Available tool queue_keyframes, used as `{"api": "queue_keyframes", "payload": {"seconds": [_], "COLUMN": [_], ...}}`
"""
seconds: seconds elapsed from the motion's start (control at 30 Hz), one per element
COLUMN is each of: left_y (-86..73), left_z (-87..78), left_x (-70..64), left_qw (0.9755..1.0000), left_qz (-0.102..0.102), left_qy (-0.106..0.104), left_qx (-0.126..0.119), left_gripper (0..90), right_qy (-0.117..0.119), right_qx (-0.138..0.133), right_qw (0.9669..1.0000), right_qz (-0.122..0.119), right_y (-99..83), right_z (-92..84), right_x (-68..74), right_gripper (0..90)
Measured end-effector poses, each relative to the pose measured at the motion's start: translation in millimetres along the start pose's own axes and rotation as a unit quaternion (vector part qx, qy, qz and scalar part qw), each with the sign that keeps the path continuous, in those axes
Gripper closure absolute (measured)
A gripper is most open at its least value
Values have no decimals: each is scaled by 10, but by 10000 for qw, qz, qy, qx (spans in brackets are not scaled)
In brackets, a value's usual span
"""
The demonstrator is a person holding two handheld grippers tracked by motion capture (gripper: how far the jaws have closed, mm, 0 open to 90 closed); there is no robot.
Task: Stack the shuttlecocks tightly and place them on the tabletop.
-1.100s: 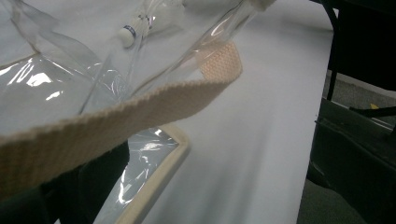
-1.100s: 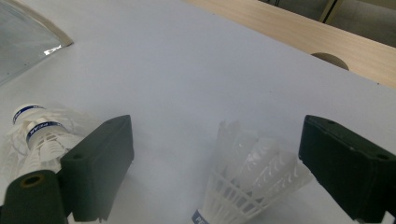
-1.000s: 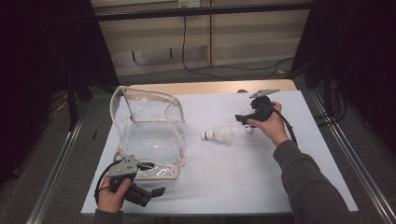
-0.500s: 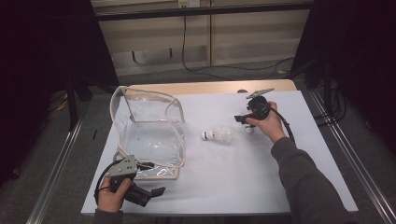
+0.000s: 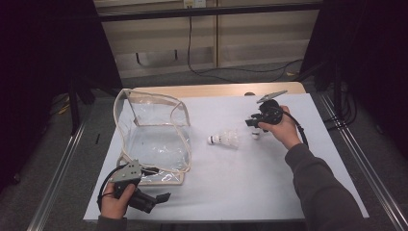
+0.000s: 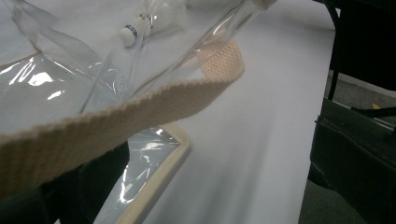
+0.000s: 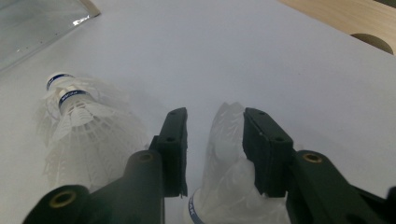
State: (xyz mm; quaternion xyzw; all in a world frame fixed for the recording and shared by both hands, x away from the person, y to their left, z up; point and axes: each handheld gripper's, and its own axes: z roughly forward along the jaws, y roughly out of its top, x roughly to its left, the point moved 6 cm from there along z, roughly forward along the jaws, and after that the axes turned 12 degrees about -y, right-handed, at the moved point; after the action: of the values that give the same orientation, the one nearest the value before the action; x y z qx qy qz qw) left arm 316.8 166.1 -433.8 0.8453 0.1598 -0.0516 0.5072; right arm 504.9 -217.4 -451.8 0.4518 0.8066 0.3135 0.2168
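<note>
**Shuttlecock between the right gripper's closing fingers**

Shuttlecock (image 7: 224,154) sits between the fingers (image 7: 173,149) of the right gripper (image 5: 256,126), right of centre in the high view. A second ago that gripper was a little lower in the frame with its fingers spread wide; they have just been closing, and in the right gripper view the feather skirt stands in the narrowed gap, against the right pad, with a sliver of space at the left one. Whether the pads press on it yet I cannot tell. The lying shuttlecocks (image 5: 225,140), nested one in another, rest at the centre of the frame as before, and show at the left of the right gripper view. The left gripper (image 5: 144,201) has kept its place at the lower left.

A white sheet (image 5: 231,192) covers the desk (image 5: 216,90), whose bare wood shows along the far edge. Metal rails run down both sides, over a grey floor; cables hang before a pale wall at the top of the frame.

The clear bag (image 5: 154,139) with tan piping stands open at left of centre. Its woven strap (image 6: 116,121) crosses the left gripper view; how those fingers stand I cannot tell.
</note>
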Motion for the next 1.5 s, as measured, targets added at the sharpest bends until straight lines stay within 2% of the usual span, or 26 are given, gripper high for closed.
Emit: {"api": "queue_keyframes", "payload": {"seconds": [0.13, 0.23, 0.47, 0.73, 0.93, 1.03, 1.1, 1.2, 1.5], "left_y": [3, 3, 7, 8, 8, 10, 13, 14, 15], "left_z": [3, 1, 3, 5, 7, 5, 3, 4, 7], "left_x": [-1, 1, 0, 0, -4, -5, -6, -10, -11], "left_qw": [10000, 10000, 10000, 10000, 10000, 10000, 10000, 10000, 10000], "left_qz": [13, 16, 6, 19, 5, 13, 34, 30, 29], "left_qy": [-4, -1, 6, 2, -4, -5, -4, -2, 4], "left_qx": [-12, 1, -10, -20, -23, -18, -10, -7, -8], "left_gripper": [46, 46, 46, 46, 46, 46, 46, 46, 46], "right_qy": [64, 122, 265, 393, 556, 593, 589, 617, 726], "right_qx": [99, 157, 153, -55, -222, -311, -350, -459, -536], "right_qw": [9999, 9998, 9995, 9991, 9980, 9977, 9976, 9970, 9958], "right_qz": [-42, 26, 92, 156, 178, 106, 27, 56, 158], "right_y": [-48, -90, -159, -171, -182, -202, -226, -262, -458], "right_z": [-62, -104, -201, -342, -453, -493, -518, -553, -586], "right_x": [14, 23, 50, 105, 220, 278, 308, 347, 388], "right_gripper": [701, 747, 877, 891, 891, 892, 892, 892, 888]}}
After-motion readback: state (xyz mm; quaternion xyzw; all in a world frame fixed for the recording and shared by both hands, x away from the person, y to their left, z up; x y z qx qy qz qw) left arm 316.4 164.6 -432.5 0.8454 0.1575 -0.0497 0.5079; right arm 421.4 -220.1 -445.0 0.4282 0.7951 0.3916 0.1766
